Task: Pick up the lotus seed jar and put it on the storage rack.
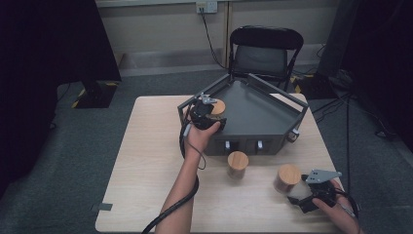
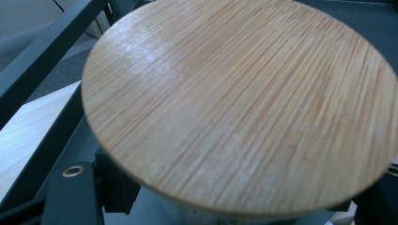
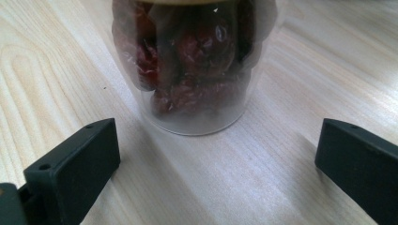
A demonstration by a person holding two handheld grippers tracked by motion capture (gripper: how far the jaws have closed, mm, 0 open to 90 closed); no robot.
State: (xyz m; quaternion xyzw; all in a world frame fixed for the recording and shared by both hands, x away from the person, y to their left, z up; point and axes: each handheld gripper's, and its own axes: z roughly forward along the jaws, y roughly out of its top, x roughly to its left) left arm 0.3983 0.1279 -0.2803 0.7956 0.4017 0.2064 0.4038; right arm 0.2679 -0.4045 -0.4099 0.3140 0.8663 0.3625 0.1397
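**Jar carried over the tray's corner while a second waits between spread fingers**

The left gripper (image 1: 208, 113) holds a clear round jar with a bamboo lid (image 1: 217, 107) above the near-left corner of the dark grey angular metal tray (image 1: 253, 109) at the far side of the pale wooden bench (image 1: 146, 161). In the left gripper view the lid (image 2: 239, 103) sits very close to the camera, with the tray's black rail running behind it; the fingers themselves are hidden beneath the lid, yet they are drawn as far together as they go, pinching the jar. Holding it by the body just under the lid probably keeps the jar upright, so it can be set down flat on the tray floor.

The right gripper (image 1: 304, 197) rests low at the bench's near-right edge, its fingers (image 3: 75, 164) spread wide. A second bamboo-lidded jar of dark red dried fruit (image 3: 197, 70) stands upright on the bench just ahead of them, untouched, seemingly lined up for the next grasp.

A third lidded jar (image 1: 237, 165) stands on the bench just in front of the tray's front wall, apart from both grippers.
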